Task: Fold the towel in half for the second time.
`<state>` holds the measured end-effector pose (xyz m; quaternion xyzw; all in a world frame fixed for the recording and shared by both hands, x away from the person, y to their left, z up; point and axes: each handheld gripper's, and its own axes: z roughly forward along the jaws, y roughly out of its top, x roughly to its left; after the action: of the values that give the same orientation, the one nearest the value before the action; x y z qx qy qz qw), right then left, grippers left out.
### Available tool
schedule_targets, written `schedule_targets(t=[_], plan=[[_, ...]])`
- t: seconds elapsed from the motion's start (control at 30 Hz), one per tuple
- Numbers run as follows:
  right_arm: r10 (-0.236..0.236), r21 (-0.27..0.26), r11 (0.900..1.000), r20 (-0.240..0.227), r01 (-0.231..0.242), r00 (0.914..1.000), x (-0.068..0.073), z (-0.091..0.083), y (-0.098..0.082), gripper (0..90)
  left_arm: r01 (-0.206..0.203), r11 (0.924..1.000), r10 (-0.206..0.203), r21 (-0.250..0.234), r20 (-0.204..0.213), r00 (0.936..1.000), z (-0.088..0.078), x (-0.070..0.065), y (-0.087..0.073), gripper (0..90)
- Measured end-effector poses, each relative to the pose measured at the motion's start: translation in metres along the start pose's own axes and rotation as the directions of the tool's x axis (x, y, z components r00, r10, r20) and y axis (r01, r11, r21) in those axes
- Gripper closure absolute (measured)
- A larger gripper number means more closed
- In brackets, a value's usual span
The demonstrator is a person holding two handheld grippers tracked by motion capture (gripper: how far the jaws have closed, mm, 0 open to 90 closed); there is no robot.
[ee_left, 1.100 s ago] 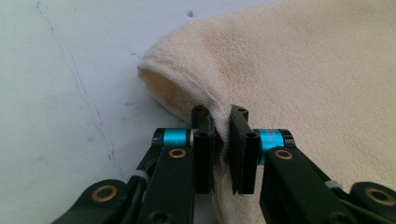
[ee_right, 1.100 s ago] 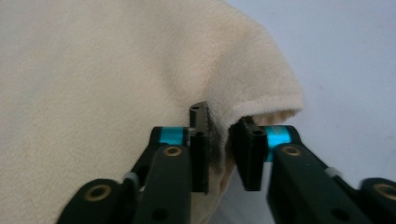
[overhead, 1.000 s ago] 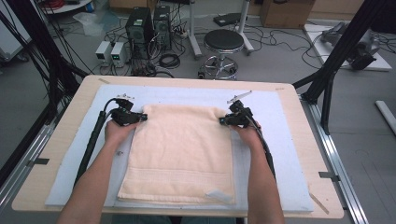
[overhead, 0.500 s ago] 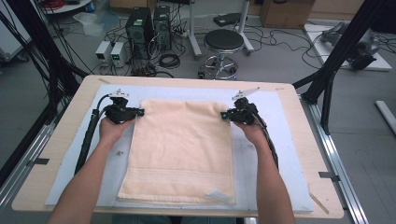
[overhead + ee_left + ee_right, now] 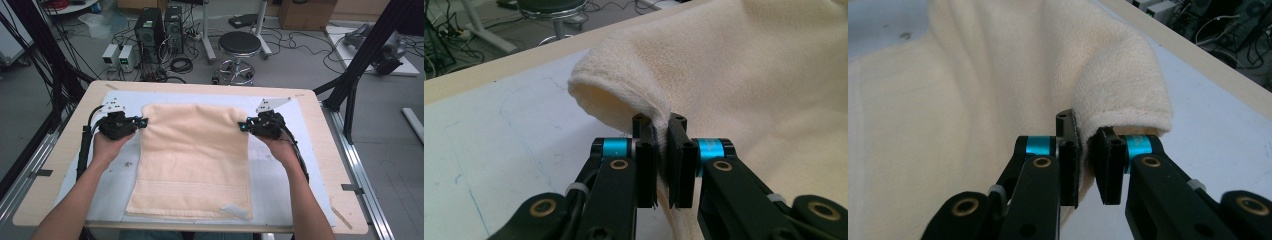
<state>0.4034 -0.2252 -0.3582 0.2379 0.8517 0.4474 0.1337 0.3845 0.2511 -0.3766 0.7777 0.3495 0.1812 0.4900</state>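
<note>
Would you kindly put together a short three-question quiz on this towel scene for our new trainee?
1. What do both grippers clamp?
2. True or false: the towel lies completely flat on the table.
3. Which side edge does the right gripper hold: A) left, B) right?

Key:
1. The cream towel; left gripper and right gripper each pinch a side edge near its far end.
2. False; the gripped far corners are raised off the table.
3. B.

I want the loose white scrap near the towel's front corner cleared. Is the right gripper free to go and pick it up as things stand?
Probably not: the right gripper is shut on the towel edge. The white scrap lies unobstructed, but the gripper would have to release first.
</note>
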Motion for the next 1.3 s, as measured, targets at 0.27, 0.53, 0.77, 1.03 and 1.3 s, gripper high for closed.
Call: schedule_targets(t=[0.27,0.53,0.77,1.03,1.3], plan=[[-0.064,0.013,0.998,-0.035,0.064,0.9974,0.038,-0.018,-0.02,82.6,-0.063,0.9979,0.062,0.014,0.067,0.9959,-0.027,-0.03,-0.025,83.7],[-0.075,0.035,0.996,-0.083,0.078,0.9938,0.073,-0.025,-0.054,82.0,-0.094,0.9922,0.084,0.082,0.114,0.9899,-0.037,-0.054,-0.06,82.5],[-0.038,0.08,0.996,-0.082,0.045,0.9959,0.081,-0.017,-0.081,73.5,-0.105,0.9858,0.087,0.132,0.135,0.987,-0.041,-0.06,-0.074,74.3],[-0.025,0.07,0.997,-0.052,0.028,0.9984,0.08,-0.03,-0.084,55.7,-0.105,0.9836,0.086,0.147,0.126,0.9882,-0.053,-0.057,-0.078,57.5],[-0.034,0.062,0.997,-0.033,0.036,0.9989,0.072,-0.033,-0.067,49.5,-0.106,0.9857,0.092,0.131,0.109,0.9898,-0.055,-0.05,-0.062,50.1]])
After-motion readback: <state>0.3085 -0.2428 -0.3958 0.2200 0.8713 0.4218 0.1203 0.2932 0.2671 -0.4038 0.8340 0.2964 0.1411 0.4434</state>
